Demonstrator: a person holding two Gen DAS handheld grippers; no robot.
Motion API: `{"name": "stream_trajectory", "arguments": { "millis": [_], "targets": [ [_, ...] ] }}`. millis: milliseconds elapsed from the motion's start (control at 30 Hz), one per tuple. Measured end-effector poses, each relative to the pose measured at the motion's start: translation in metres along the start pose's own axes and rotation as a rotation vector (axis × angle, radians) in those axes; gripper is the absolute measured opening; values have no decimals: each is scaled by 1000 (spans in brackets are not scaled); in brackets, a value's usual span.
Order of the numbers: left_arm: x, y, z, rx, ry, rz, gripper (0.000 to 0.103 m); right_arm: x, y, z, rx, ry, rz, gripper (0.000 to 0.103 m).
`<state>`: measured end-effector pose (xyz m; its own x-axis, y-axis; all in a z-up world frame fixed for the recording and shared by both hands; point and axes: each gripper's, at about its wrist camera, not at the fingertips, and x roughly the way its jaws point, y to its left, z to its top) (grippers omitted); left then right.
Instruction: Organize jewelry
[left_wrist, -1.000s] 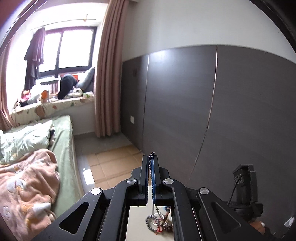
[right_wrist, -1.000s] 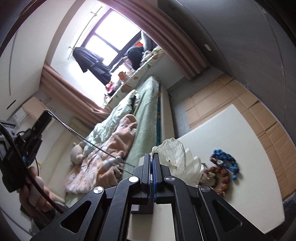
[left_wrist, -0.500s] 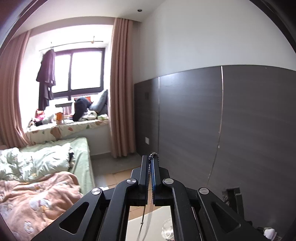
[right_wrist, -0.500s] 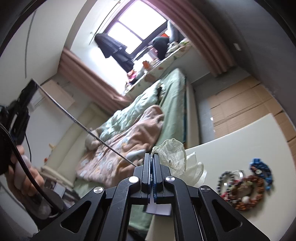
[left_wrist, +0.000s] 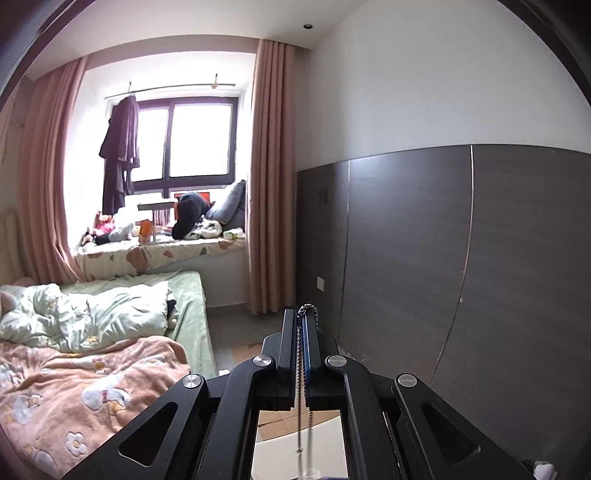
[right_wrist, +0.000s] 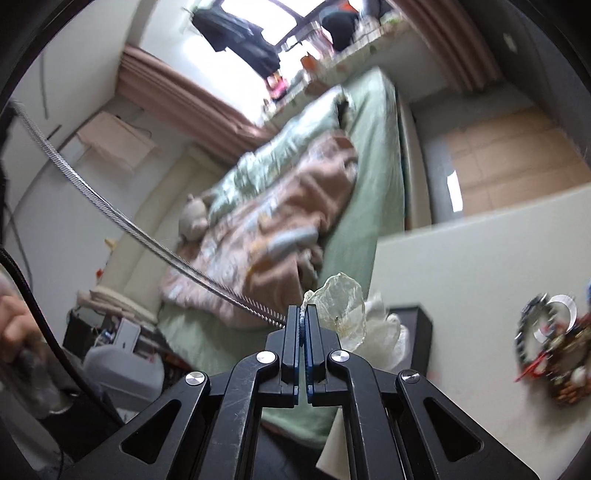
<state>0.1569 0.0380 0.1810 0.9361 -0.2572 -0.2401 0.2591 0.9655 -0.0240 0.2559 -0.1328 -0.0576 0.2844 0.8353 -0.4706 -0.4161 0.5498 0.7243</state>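
chain (right_wrist: 155, 242), silver and taut, runs from upper left of the right wrist view down to the right gripper (right_wrist: 303, 317), whose jaws are clamped on its end. left gripper (left_wrist: 305, 321) pinches the same chain at centre frame. bracelet pile (right_wrist: 554, 350) lies at right on the white table (right_wrist: 461, 280), beside a crinkled bag (right_wrist: 347, 310).

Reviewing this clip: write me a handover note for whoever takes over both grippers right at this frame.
Left gripper: shut on the silver chain, which loops over the fingertips and hangs down between them.
Right gripper: shut on the same chain's other end; it runs taut up and to the left.
Pile of bracelets lies on the white table, beside a crumpled plastic bag and a black box.
Done: chain lifted, stretched between both grippers.
Left: put the chain away, then sort the pile.
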Motion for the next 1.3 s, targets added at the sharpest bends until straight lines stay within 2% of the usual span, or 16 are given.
{"name": "stream_trajectory", "arguments": {
  "millis": [33,67,100,133,267,433,533,633,833,1133,1300],
  "targets": [
    [0,0,-1,0,2,-2,2,10,-5,-2,21,40,-2,23],
    [1,1,-3,0,7,-4,2,16,-12,-5,48,66,0,47],
    [4,2,-7,-1,15,-9,2,19,-19,-8,71,70,0,61],
    [2,1,-8,0,19,-10,2,18,-26,-11,87,57,0,62],
    [10,2,-19,-6,46,-21,2,10,-37,-18,119,63,28,63],
    [22,2,-33,-19,86,-40,2,-7,-40,-14,116,24,5,63],
    [27,1,-40,-27,111,-58,2,-24,-44,-14,114,-1,-30,63],
    [33,2,-49,-46,142,-73,2,-41,-57,-15,141,-27,-105,63],
    [36,-7,-64,-42,172,-83,2,-79,-73,-18,178,-96,-129,63],
    [62,-5,-129,-95,319,-59,2,-126,-106,-33,265,-189,-162,63],
    [84,-2,-173,-138,436,-42,2,-150,-122,-41,299,-241,-187,63]
  ]
}}
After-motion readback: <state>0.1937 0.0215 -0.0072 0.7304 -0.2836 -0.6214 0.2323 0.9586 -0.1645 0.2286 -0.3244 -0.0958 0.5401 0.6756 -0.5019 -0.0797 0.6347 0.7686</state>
